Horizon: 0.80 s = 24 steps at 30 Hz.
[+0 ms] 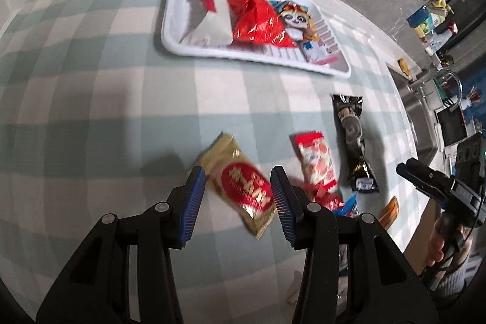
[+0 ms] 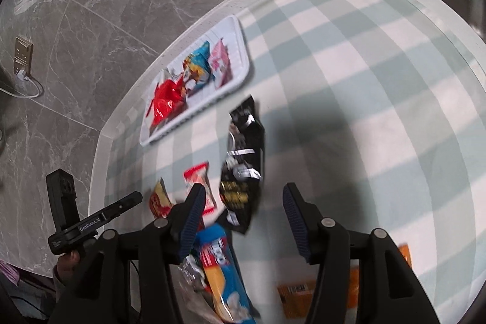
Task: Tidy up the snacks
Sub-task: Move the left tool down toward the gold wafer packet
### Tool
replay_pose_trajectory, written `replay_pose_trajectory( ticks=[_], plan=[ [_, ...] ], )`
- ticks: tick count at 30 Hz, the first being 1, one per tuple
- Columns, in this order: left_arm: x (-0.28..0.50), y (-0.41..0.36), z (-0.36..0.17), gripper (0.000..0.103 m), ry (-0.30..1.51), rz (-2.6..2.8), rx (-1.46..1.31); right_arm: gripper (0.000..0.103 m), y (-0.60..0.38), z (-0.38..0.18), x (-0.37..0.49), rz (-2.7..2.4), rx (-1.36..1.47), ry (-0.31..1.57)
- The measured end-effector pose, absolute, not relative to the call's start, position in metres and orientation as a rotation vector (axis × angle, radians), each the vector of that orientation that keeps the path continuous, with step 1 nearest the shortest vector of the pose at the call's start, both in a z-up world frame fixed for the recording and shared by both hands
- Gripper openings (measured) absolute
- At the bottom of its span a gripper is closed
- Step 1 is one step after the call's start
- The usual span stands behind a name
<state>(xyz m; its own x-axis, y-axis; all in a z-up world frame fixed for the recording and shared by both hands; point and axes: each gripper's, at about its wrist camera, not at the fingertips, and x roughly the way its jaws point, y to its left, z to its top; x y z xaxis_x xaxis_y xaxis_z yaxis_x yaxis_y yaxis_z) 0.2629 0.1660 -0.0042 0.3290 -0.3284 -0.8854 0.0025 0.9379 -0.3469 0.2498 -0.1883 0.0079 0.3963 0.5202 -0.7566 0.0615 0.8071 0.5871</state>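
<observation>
- Grey marbled wall behind; the surface is covered in a pale green-and-white check cloth. A sink and cluttered shelf lie off at 3 o'clock in the left wrist view.
- White tray sits at 12 o'clock from the left gripper, well apart, already carrying several packets, one bright red and crinkled.
- Loose snacks lie near both grippers: gold packet, red-and-white packet, black packet, blue packet, orange packet.
- Left fingers are spread apart. The gold packet shows between them, its long axis running 10 to 4 o'clock, askew to the gap. Contact cannot be told; the frame is blurred.
- Right gripper: fingers spread wide, nothing between the pads. The blue packet lies just under the left-hand finger at 7 o'clock, long axis roughly 12 to 6. The black packet lies at 12 o'clock, just ahead.
- Judgement: left hand is nearer the gold packet; the right is nearer the blue and black ones.
- Gold packet looks small, flat and foil-shiny with a red oval label; likely slippery and thin to pinch.
</observation>
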Motion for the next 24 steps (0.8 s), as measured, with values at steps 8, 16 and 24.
replay_pose_trajectory(
  ticks=[8,16,24],
  plan=[
    [0.261,0.161,-0.017,0.043,1.273,-0.202,-0.342,0.056,-0.180,0.008,0.228,0.301,0.585,1.130],
    [0.266,0.159,-0.023,0.043,1.292,-0.207,-0.372,0.056,-0.167,0.013,0.224,0.293,0.540,1.126],
    [0.270,0.150,-0.029,0.043,1.307,-0.210,-0.378,0.056,-0.164,0.009,0.224,0.288,0.509,1.123]
  ],
)
